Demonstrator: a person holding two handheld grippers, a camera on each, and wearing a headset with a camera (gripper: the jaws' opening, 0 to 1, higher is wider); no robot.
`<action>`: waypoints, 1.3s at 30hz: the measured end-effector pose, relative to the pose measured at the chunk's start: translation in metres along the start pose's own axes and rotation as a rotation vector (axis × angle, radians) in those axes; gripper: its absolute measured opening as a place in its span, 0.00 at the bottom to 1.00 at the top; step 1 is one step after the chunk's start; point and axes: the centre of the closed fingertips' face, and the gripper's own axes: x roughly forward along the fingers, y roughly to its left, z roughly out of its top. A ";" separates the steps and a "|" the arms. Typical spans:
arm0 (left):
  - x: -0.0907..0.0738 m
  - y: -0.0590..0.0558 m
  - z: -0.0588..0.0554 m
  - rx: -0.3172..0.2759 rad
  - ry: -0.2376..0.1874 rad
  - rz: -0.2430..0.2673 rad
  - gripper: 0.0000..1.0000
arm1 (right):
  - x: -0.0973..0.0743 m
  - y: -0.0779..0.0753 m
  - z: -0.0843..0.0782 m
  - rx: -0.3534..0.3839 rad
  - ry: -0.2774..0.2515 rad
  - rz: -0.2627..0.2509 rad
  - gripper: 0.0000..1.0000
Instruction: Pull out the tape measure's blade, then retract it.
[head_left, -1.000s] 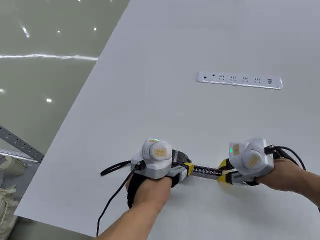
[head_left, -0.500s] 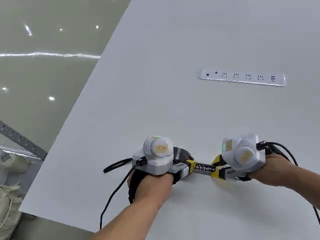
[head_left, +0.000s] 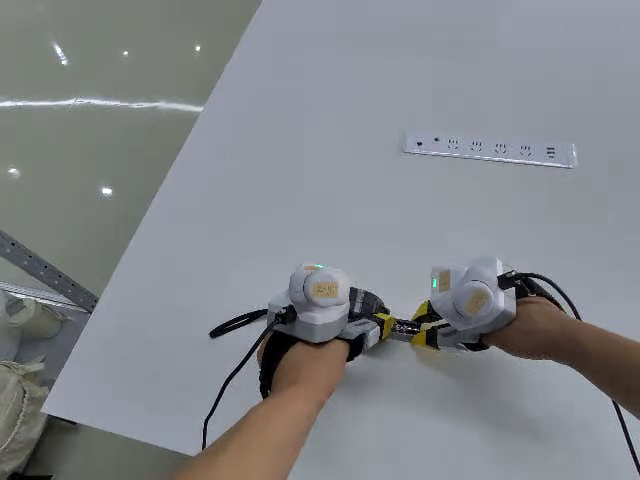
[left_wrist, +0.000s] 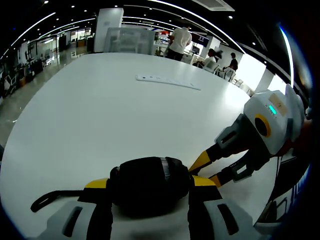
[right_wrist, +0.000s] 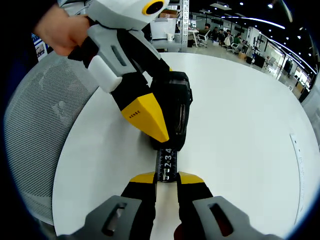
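The right gripper (right_wrist: 166, 179) pinches the blade (right_wrist: 167, 161) by its tip, likely to guide it. The left gripper (left_wrist: 150, 182) clamps the case (left_wrist: 145, 197) steady on the table (head_left: 330, 120). Little blade shows, so retraction looks nearly finished.

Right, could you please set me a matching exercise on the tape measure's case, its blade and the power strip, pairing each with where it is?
Things:
1. case
2. blade
3. power strip

Places:
A. lying alone farther up the table
B. pinched between the jaws of the right gripper
C. clamped between the jaws of the left gripper

Pairs: 1-C; 2-B; 3-A
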 end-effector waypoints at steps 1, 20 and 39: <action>0.000 0.000 0.000 0.000 0.000 0.000 0.57 | 0.001 0.000 0.001 -0.001 -0.001 0.000 0.12; -0.001 0.000 0.000 -0.005 0.000 -0.005 0.57 | 0.012 0.000 0.014 0.048 -0.015 -0.030 0.12; -0.001 0.000 0.000 -0.006 0.001 -0.006 0.57 | 0.018 0.001 0.020 0.104 -0.017 -0.067 0.12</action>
